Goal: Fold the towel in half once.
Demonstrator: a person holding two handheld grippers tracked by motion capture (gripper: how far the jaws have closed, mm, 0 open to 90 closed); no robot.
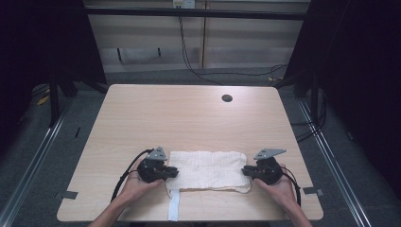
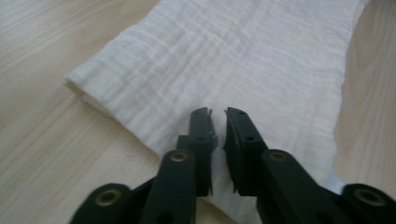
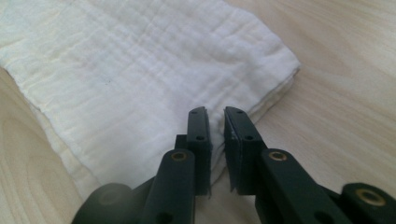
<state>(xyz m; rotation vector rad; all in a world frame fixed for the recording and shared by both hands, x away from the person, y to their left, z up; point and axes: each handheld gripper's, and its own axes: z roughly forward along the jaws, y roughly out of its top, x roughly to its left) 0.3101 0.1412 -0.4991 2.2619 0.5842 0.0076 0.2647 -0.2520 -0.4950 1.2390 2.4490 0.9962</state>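
Left tool (image 1: 171,172): positioned at the left short end of the white cloth (image 1: 208,170), pointing inward along it. In the left gripper view the two black jaws stand nearly together with a thin ridge of fabric pinched between them; the tool (image 2: 218,113) is clenched on the cloth (image 2: 243,60). The bulk of the fabric extends ahead of the jaw tips, with a folded edge off to the left of them.

Right tool (image 1: 246,170): positioned at the opposite short end, facing the left tool across the cloth. In the right gripper view the jaws are likewise drawn close, with a fold of the cloth (image 3: 121,70) caught between the pads; this tool (image 3: 215,112) is clenched on the fabric. A layered corner of the cloth lies just ahead and to the right of the tips.

Cloth: a folded, crinkled white rectangle lying flat on the pale wooden surface (image 1: 189,113), spanning the gap between the two tools. A narrow white strip (image 1: 174,205) runs from the cloth's near edge, just beside the left tool, toward the surface's front edge.

Hands: the left hand (image 1: 135,184) and the right hand (image 1: 281,187) each hold a tool from behind.
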